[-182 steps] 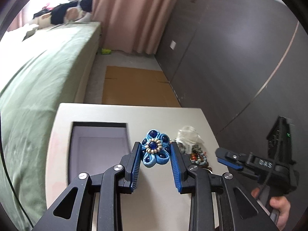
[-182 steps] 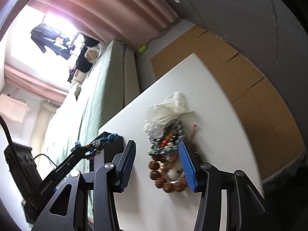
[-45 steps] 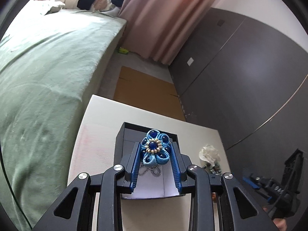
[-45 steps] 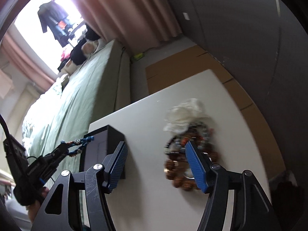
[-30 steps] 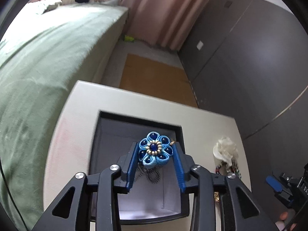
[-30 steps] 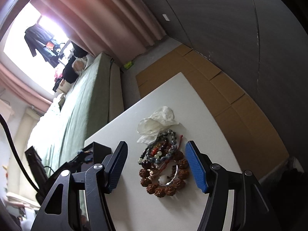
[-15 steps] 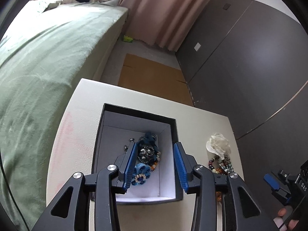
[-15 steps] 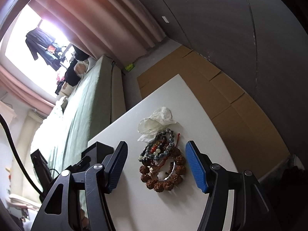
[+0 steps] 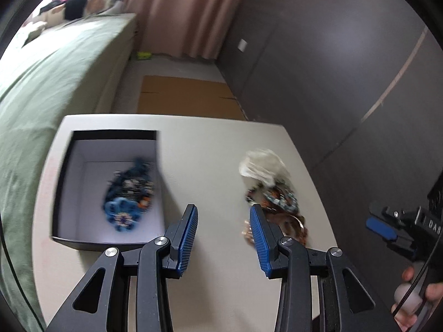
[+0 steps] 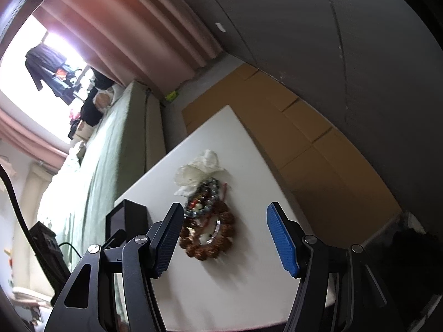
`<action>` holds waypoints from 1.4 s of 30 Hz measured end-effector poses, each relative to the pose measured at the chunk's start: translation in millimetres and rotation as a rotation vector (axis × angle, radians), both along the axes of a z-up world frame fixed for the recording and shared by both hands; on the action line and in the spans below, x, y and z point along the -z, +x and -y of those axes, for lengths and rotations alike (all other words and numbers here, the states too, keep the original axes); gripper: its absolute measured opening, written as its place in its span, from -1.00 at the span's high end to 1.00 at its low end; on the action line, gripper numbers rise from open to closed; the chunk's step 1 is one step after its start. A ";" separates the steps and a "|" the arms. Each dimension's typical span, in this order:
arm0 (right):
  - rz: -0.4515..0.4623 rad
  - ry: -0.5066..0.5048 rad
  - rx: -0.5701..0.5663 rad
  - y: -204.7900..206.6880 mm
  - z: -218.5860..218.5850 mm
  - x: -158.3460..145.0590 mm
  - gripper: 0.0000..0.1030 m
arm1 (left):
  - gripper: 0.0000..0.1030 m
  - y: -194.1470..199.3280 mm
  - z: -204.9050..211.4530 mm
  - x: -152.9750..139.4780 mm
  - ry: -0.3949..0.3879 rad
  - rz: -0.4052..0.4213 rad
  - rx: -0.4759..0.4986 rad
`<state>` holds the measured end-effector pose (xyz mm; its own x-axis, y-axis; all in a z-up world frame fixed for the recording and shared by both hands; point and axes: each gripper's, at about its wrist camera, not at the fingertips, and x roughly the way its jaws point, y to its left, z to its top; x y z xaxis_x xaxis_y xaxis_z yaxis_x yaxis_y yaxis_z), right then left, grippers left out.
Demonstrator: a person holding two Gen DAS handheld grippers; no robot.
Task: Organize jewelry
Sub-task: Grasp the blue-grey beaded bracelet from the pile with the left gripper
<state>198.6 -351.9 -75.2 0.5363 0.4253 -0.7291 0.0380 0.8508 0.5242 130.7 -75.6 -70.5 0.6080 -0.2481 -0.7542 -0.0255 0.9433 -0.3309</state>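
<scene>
Looking along the left gripper (image 9: 223, 233) first: its blue pads stand partly apart with nothing between them, over bare tabletop between the black box (image 9: 69, 171) and the heap of loose jewelry (image 9: 274, 204). The box sits toward the left edge of the white table (image 9: 199, 138), open at the top, and a blue flower brooch (image 9: 121, 214) lies inside on the pale lining beside a darker beaded piece (image 9: 130, 184); both are blurred, so finer detail cannot be told. That placement suits the task, since sorted pieces gather in the box while unsorted ones wait outside. The heap lies toward the right edge, with a crumpled white wrapper (image 9: 263, 166) at its far end. At the far right a hand (image 9: 415, 298) grips the handle of the right gripper (image 9: 379, 227).

From the right wrist view, the right gripper's jaws stand wide and empty above the table, and the heap shows between them: a bracelet of large brown beads (image 10: 207, 238) nearest, smaller mixed beads (image 10: 203, 196) behind it, then the wrapper. Aimed like this, the tool seems set to take a piece from the heap. The box stands toward the left edge, with part of the left gripper just before it.
</scene>
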 end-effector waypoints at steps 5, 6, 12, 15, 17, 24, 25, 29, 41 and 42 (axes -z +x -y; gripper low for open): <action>-0.039 0.035 0.018 2.5 13.9 8.4 -0.23 | 0.21 15.8 34.4 -3.5 0.013 -0.001 0.070; -0.045 0.038 0.019 2.5 15.5 9.3 -0.23 | 0.21 21.1 40.2 -4.4 0.016 -0.003 0.080; -0.069 0.075 0.037 5.3 31.1 13.8 -0.23 | 0.21 54.4 69.5 8.8 0.017 -0.075 0.119; -0.086 0.094 0.052 7.2 38.7 17.3 -0.23 | 0.28 68.1 74.9 21.9 0.024 -0.125 0.100; -0.084 0.100 0.061 7.5 43.8 17.3 -0.23 | 0.32 72.1 74.3 28.7 0.024 -0.140 0.090; -0.088 0.107 0.058 7.0 52.2 17.4 -0.23 | 0.73 75.7 70.8 45.3 0.022 -0.170 0.069; -0.087 0.109 0.057 7.4 53.3 17.1 -0.23 | 0.83 74.4 69.1 44.0 0.017 -0.167 0.067; -0.085 0.120 0.055 8.3 53.6 16.4 -0.23 | 0.83 66.6 60.5 34.6 0.012 -0.139 0.047; -0.095 0.132 0.001 12.2 31.6 22.5 -0.23 | 0.84 29.9 33.4 -13.7 -0.040 -0.022 0.061; -0.097 0.133 -0.007 12.9 29.4 23.3 -0.23 | 0.84 26.7 29.4 -16.7 -0.049 -0.015 0.059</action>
<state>211.5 -381.3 -98.6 0.4626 0.5255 -0.7141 0.0880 0.7742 0.6268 157.4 -105.1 -53.8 0.5801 -0.3199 -0.7491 0.0239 0.9260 -0.3768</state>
